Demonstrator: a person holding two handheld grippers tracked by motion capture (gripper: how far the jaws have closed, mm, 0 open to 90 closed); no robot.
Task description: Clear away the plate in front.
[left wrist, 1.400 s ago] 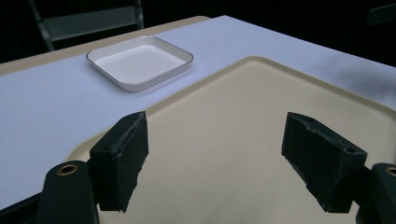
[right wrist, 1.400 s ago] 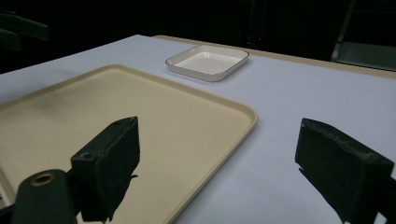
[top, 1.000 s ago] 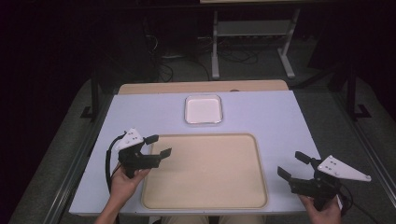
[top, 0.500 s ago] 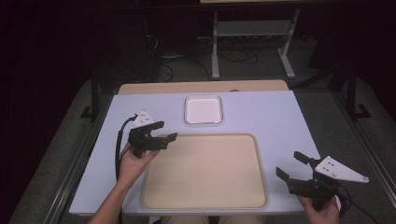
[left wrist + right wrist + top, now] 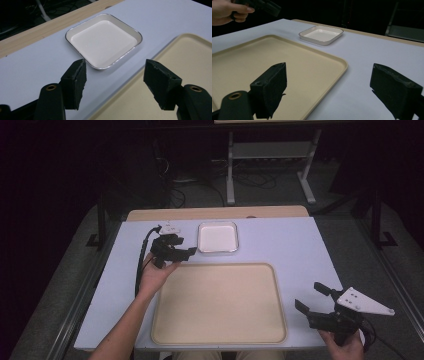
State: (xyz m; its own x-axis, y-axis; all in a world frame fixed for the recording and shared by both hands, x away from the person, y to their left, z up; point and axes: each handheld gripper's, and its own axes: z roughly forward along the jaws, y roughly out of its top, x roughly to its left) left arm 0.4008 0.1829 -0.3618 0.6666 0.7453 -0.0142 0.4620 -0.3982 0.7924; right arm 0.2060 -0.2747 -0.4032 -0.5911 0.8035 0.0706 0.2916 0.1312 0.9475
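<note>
- My left gripper (image 5: 186,253) hangs with its jaws spread wide and nothing between them; I judge I am lining it up on the white square dish (image 5: 217,237).
- From that gripper the dish lies just ahead and slightly toward my left jaw, its near rim close in front of the pads (image 5: 75,83) but not touching them.
- The dish sits flat on the pale table (image 5: 300,245), upright and empty, so its thin raised rim is the natural place to pinch.
- The beige tray (image 5: 220,305) runs under and past my right jaw in the left gripper view; its far edge lies near the dish with a strip of table between, which suits a short carry onto it, I would guess.
- My right gripper (image 5: 312,301) rests low at the tray's near right corner, jaws also apart and empty, well away from the dish.
- Seen along its jaws, the tray spreads ahead and to the left, and the dish (image 5: 321,34) lies far ahead beyond the tray's far edge.
- I judge it waits there to keep the reach path clear.
</note>
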